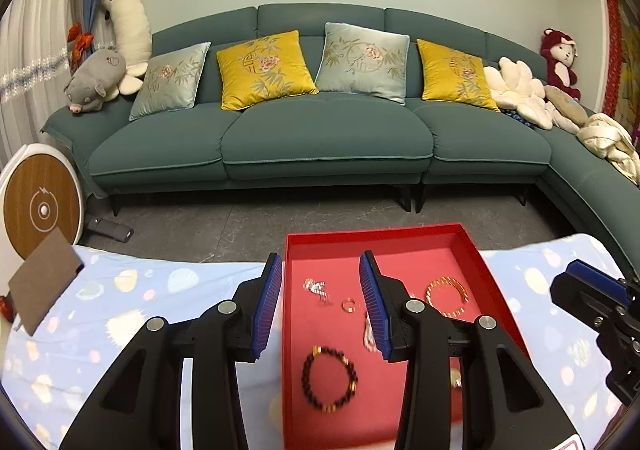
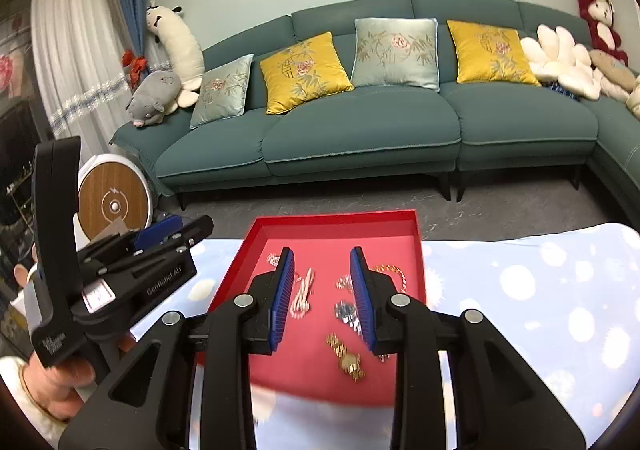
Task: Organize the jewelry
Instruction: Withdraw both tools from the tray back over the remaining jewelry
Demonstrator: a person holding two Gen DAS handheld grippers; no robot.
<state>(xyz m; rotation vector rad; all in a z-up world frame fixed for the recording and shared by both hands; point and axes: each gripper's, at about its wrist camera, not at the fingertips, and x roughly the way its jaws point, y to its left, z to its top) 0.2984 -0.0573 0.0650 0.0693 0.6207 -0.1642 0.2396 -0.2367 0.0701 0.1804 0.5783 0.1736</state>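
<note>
The left tool [image 1: 318, 302] and the right tool [image 2: 322, 300] both hung open and empty over the shallow red cardboard tray [image 1: 472, 250]. A dark round bead bracelet [image 1: 329, 378] and a gold metal watch [image 2: 349, 360] lay inside it.

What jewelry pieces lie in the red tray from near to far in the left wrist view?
Dark bead bracelet → small gold ring → silver sparkly piece, all in the red tray. The gold bangle lies off to the right, roughly level with the ring.

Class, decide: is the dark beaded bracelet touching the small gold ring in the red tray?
Apart. The left wrist view shows bare red tray floor between the dark beaded bracelet and the small gold ring.
</note>
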